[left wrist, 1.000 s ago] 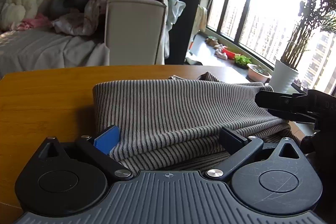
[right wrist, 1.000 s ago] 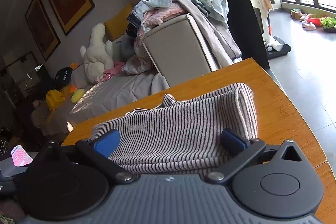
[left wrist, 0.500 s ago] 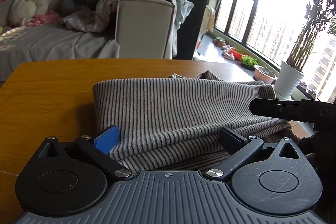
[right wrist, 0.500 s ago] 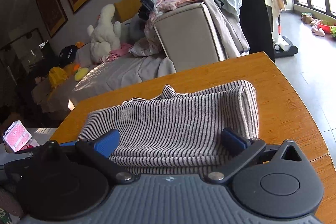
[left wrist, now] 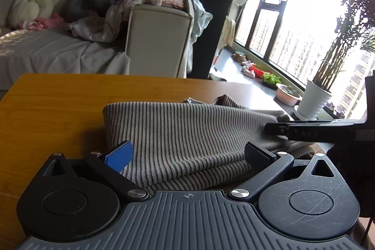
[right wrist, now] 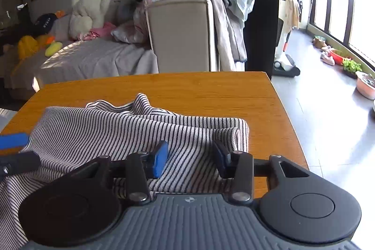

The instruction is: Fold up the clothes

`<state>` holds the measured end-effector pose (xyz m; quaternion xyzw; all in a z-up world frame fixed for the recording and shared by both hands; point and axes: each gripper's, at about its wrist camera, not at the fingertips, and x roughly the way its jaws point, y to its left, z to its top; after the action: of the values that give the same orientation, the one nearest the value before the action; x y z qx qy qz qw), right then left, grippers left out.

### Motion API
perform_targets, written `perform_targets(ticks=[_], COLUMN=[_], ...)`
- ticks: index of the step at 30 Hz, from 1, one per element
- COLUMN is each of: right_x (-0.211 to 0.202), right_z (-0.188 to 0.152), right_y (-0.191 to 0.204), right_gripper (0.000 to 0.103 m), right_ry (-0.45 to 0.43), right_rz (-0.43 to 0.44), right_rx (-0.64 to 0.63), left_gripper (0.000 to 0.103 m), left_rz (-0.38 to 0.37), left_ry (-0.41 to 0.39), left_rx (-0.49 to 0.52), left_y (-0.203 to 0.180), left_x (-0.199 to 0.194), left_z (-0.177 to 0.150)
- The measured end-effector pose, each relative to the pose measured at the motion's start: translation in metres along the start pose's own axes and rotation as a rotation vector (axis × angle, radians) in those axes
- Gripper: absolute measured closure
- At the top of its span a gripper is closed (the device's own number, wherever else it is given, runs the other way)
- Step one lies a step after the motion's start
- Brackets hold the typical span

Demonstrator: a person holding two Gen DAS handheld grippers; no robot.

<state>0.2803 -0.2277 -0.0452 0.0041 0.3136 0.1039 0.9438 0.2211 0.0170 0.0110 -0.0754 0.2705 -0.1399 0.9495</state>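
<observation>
Faintly legible "DAS" on right gripper (left wrist: 302, 130), jaws narrowing around striped garment (right wrist: 117, 130), left gripper (left wrist: 187, 156) jaws wide.

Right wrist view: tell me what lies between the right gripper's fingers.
A raised fold of the striped garment lies between the right gripper's fingers, which have just been closing.

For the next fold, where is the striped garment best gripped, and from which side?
Probably the striped garment is best gripped at its near edge, from the near side of the table. That edge is layered and loose; the right gripper, jaws just closing, already straddles it, pads not yet pressing.
</observation>
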Motion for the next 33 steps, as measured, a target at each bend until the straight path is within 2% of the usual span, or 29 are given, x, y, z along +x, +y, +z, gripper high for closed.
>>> perform_targets(ticks=[3, 4, 7, 10, 17, 21, 23, 24, 25, 29, 33], right_x=[-0.004, -0.004, -0.012, -0.009, 0.051, 0.081, 0.082, 0.081, 0.077, 0.032, -0.035], right_z=[-0.006, -0.005, 0.009, 0.03, 0.062, 0.055, 0.052, 0.052, 0.054, 0.064, 0.058], right_y=[0.001, 0.002, 0.009, 0.016, 0.029, 0.043, 0.045, 0.046, 0.045, 0.045, 0.042], right_gripper=[0.06, 0.06, 0.059, 0.059, 0.059, 0.059, 0.064, 0.077, 0.095, 0.097, 0.097], right_ry=[-0.019, -0.016, -0.028, -0.04, 0.034, 0.095, 0.084, 0.08, 0.073, -0.026, -0.113], right_rz=[-0.008, -0.01, -0.011, 0.028, 0.122, 0.097, 0.086, 0.077, 0.069, 0.115, 0.201], right_rx=[-0.018, -0.026, -0.057, -0.065, 0.022, -0.02, -0.038, -0.04, -0.037, -0.036, -0.019], left_gripper=[0.0, 0.0, 0.0, 0.0, 0.0, 0.0, 0.0, 0.0, 0.0, 0.0, 0.0], left_rz=[-0.049, -0.062, -0.067, -0.056, -0.058, -0.067, -0.071, -0.078, -0.083, -0.085, -0.051], left_ry=[-0.065, -0.056, 0.05, 0.067, 0.075, 0.07, 0.066, 0.062, 0.06, 0.066, 0.0], left_rx=[0.039, 0.036, -0.022, -0.005, -0.009, -0.023, -0.03, -0.041, -0.049, -0.062, -0.088], left_y=[-0.007, -0.008, -0.001, 0.0, 0.001, 0.003, 0.005, 0.006, 0.008, 0.016, 0.029], left_x=[-0.005, -0.001, 0.024, 0.03, 0.03, 0.028, 0.028, 0.027, 0.026, 0.01, -0.023], left_z=[0.011, 0.012, 0.006, -0.002, -0.004, -0.004, -0.004, -0.004, -0.003, 0.006, 0.027])
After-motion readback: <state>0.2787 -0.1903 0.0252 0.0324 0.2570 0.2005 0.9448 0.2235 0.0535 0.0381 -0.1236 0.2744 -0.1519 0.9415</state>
